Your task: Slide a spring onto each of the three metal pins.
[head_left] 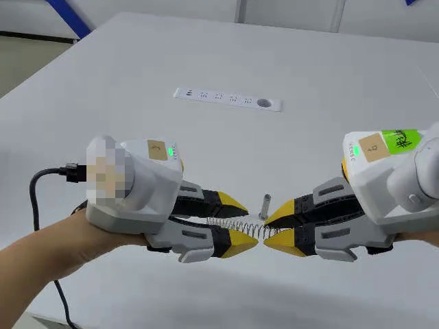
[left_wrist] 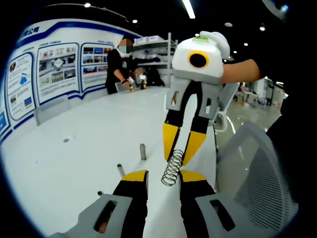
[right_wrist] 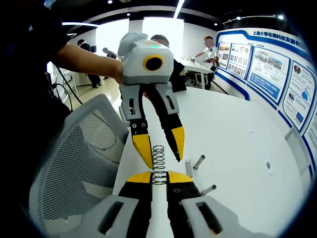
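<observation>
Right now the spring (head_left: 236, 227) hangs roughly level above the counter (head_left: 206, 151), spanning the gap between the two tongs. The right tongs (right_wrist: 158, 177) are narrowed on one end of it, their yellow tips pinching the coil. The left tongs (left_wrist: 164, 174) stand wider than the coil, with the spring's other end lying between the tips; I cannot tell whether either tip touches it. Just behind the spring in the head view, a metal pin (head_left: 265, 205) stands upright on the counter. The right gripper view shows a second spring (right_wrist: 188, 167) on the counter just beside one pin, with another pin (right_wrist: 208, 189) near it. A white power strip (head_left: 226, 98) lies well beyond, and a black cable (head_left: 31, 195) runs from the back of the left gripper.
</observation>
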Tool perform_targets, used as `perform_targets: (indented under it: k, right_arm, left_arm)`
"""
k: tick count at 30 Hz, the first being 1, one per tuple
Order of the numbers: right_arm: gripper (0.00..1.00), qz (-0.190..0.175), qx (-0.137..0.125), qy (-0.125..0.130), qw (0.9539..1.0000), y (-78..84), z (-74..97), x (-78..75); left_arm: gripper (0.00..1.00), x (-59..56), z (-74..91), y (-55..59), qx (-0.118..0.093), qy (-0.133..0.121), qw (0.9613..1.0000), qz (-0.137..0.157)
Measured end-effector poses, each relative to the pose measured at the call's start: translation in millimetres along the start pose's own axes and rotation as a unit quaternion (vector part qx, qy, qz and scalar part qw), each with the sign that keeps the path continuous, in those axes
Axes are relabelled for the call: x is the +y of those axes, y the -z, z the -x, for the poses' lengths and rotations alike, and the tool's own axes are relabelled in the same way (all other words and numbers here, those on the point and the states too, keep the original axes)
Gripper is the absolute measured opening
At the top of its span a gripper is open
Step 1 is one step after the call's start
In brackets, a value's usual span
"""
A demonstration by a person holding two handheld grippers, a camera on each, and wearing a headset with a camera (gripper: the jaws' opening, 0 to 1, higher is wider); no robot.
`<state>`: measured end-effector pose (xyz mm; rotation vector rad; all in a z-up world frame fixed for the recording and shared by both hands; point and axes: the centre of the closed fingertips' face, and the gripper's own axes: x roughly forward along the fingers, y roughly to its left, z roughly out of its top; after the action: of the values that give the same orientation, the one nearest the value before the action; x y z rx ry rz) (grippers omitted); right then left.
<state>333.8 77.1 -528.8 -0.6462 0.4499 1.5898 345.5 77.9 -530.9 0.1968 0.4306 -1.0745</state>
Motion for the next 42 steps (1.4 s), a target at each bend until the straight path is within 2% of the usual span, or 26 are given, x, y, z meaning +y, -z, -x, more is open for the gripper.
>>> perform_targets:
  k: [6, 13, 14, 15, 16, 21, 26, 31, 42]
  right_arm:
    - [0.11, 0.006, -0.001, -0.005, 1.0, -1.3, 1.3, 1.4]
    - [0.11, 0.018, 0.009, -0.016, 0.9997, -1.2, -0.2, 10.3]
    - [0.11, 0.017, 0.01, -0.018, 0.9996, -1.1, -0.6, 11.3]
    - [0.11, 0.018, 0.01, -0.018, 0.9996, -0.6, -0.8, 11.6]
    - [0.11, 0.021, 0.007, -0.018, 0.9996, -1.0, -1.2, 11.2]
    - [0.14, -0.004, -0.016, -0.022, 0.9996, -3.9, 0.0, 9.3]
    - [0.15, -0.012, -0.01, -0.021, 0.9997, 1.6, 0.5, 7.8]
    - [0.12, -0.024, -0.024, -0.021, 0.9992, 1.0, 0.8, 6.3]
    - [0.11, -0.044, -0.064, -0.035, 0.9964, -17.2, 5.8, 8.5]
  left_arm:
    - [0.14, -8.9, -2.2, 1.5, 0.011, 0.021, 0.9997, -0.011]
    - [0.11, -18.6, -1.0, 5.8, 0.024, 0.045, 0.9985, -0.021]
    - [0.11, -20.6, -0.2, 7.2, 0.025, 0.046, 0.998, -0.034]
    - [0.1, -19.8, 0.2, 7.3, 0.025, 0.043, 0.9975, -0.049]
    - [0.1, -20.9, 0.6, 7.7, 0.025, 0.044, 0.9974, -0.051]
    - [0.1, -20.5, 2.3, 6.3, 0.02, 0.041, 0.9979, -0.045]
    - [0.1, -19.5, 4.3, 3.0, 0.015, 0.037, 0.9981, -0.048]
    - [0.1, -19.7, 6.7, 1.4, 0.01, 0.037, 0.9981, -0.049]
    - [0.1, -18.8, 8.7, 5.7, 0.023, 0.034, 0.9976, -0.056]
